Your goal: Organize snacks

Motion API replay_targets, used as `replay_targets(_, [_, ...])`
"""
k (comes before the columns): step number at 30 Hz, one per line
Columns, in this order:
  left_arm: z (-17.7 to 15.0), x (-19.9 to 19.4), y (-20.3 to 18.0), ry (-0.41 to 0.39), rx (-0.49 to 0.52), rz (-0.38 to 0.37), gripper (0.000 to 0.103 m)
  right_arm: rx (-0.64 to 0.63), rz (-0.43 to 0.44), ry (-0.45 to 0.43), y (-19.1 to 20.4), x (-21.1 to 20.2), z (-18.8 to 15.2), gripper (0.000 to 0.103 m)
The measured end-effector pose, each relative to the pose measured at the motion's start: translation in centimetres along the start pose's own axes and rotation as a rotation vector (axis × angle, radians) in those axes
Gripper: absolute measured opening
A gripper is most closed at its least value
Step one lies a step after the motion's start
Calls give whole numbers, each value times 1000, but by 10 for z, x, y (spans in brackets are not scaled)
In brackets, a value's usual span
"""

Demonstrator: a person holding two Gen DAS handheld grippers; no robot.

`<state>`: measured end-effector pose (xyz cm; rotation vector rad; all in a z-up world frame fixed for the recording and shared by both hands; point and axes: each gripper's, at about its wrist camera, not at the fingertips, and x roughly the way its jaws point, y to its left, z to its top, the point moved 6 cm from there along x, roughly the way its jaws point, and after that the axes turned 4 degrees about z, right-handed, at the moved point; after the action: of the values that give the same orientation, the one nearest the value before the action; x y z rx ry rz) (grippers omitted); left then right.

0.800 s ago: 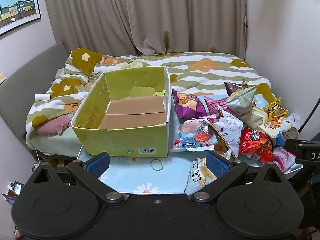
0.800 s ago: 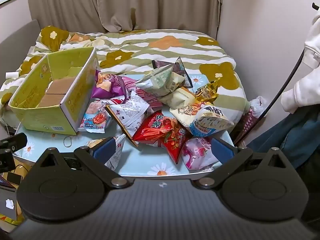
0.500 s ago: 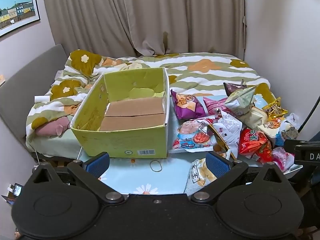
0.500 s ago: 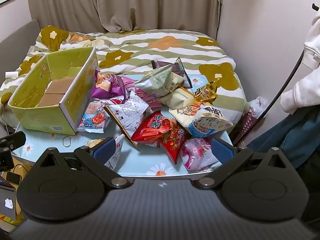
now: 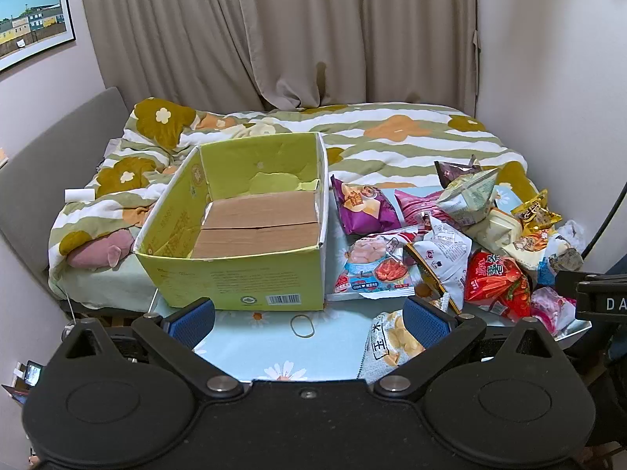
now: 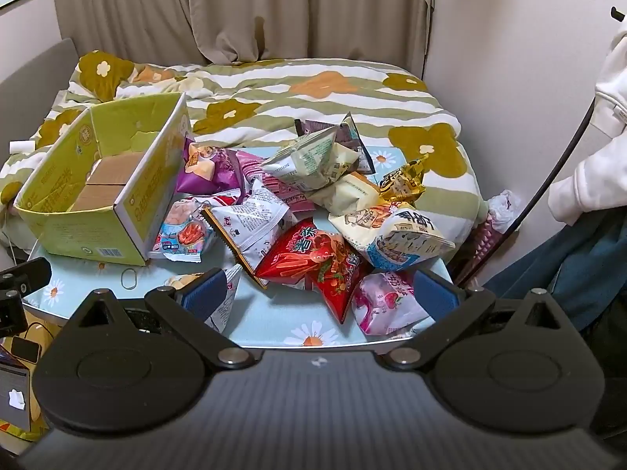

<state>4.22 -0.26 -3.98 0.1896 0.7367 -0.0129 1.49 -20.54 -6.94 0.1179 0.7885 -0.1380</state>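
Right gripper [image 6: 319, 293], spread wide and empty, hovers nearest the pink snack bag [image 6: 386, 305], while the yellow box [image 6: 98, 196] lies far left.

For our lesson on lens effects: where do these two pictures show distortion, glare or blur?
Left wrist view: fisheye bends the curtain and wall edges, with dark vignette corners; the green box is sharp. Right wrist view: same bowing; the table edge shows a faint sheen, and the snack bags stay in focus.
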Motion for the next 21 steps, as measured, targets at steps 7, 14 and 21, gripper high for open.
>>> replay_targets(7, [1,1,-2,1,3,0,103,0,0,0,0,0,0,103])
replay_targets(14, [0,1,-3,2,3,0,103,0,1,0,0,0,0,103])
replay_targets(21, [0,1,-3,3,3,0,103,-1,1,-1,3,-1,-1,103])
